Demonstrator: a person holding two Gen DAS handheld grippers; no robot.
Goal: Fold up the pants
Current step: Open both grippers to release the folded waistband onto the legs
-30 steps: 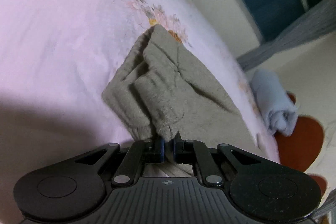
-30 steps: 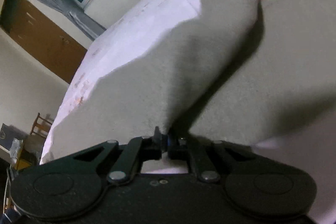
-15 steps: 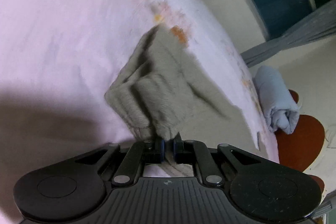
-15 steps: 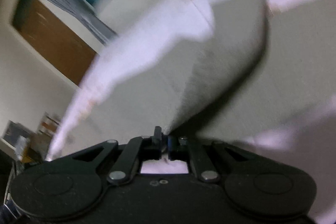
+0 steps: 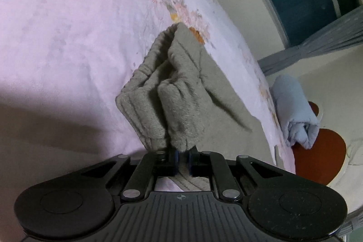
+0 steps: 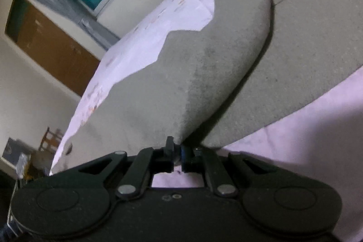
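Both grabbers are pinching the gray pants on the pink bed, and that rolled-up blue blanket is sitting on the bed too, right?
Not quite. The rolled-up blue blanket is not on the pink bed; the left wrist view shows it beyond the bed's edge, on something orange-brown. The rest holds: the left gripper and right gripper both have jaws shut on the gray pants.

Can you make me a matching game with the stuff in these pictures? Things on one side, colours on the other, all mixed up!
Things:
1. pants
2. bedsheet
3. rolled blanket
4. left gripper

Colours:
A. black
B. pale blue
C. grey-beige
D. pale pink with flowers

Pairs: 1-C, 2-D, 3-B, 4-A
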